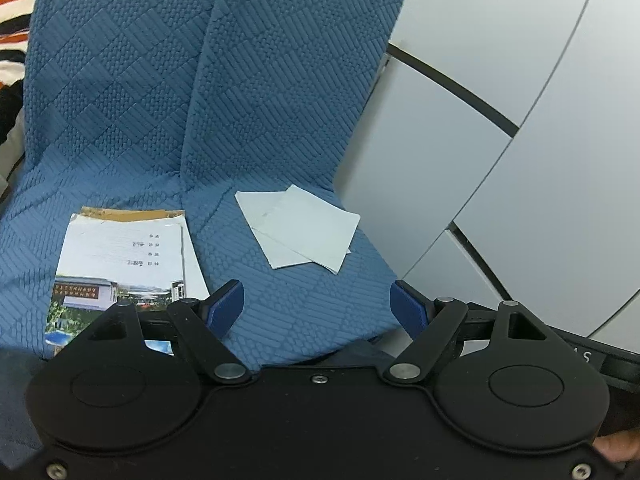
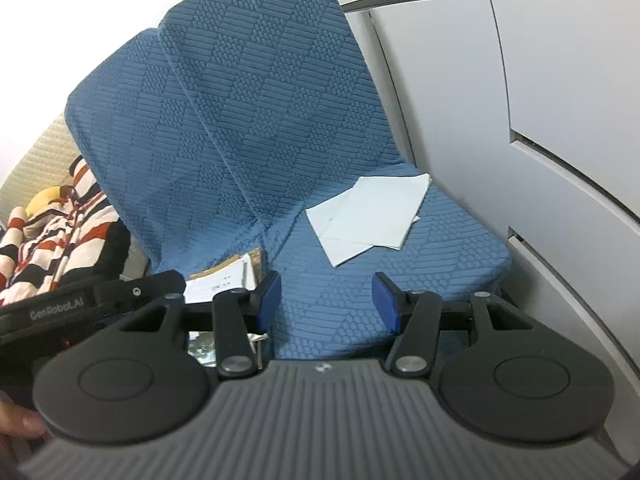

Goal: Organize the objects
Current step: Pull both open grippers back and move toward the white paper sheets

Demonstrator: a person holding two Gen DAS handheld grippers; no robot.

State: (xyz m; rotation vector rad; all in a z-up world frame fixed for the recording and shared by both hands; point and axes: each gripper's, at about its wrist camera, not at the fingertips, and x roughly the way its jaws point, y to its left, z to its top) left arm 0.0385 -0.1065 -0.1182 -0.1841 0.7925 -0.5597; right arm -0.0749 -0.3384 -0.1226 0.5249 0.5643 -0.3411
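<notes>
Left gripper (image 1: pixel 316 308) jaws wide, right gripper (image 2: pixel 326 300) half open, both empty above blue seats (image 1: pixel 304 320). Booklet (image 1: pixel 120 256) on left cushion, long axis toward backrest. White papers (image 1: pixel 298 228) skewed, right cushion. Wall panels (image 1: pixel 520 160) beside.

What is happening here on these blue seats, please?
A person holds two handheld grippers over two blue quilted seats. The left gripper and right gripper are both open and hold nothing. Loose white paper sheets lie on one seat, and a printed booklet with a photo cover lies on the other. Nothing is picked up yet.
</notes>
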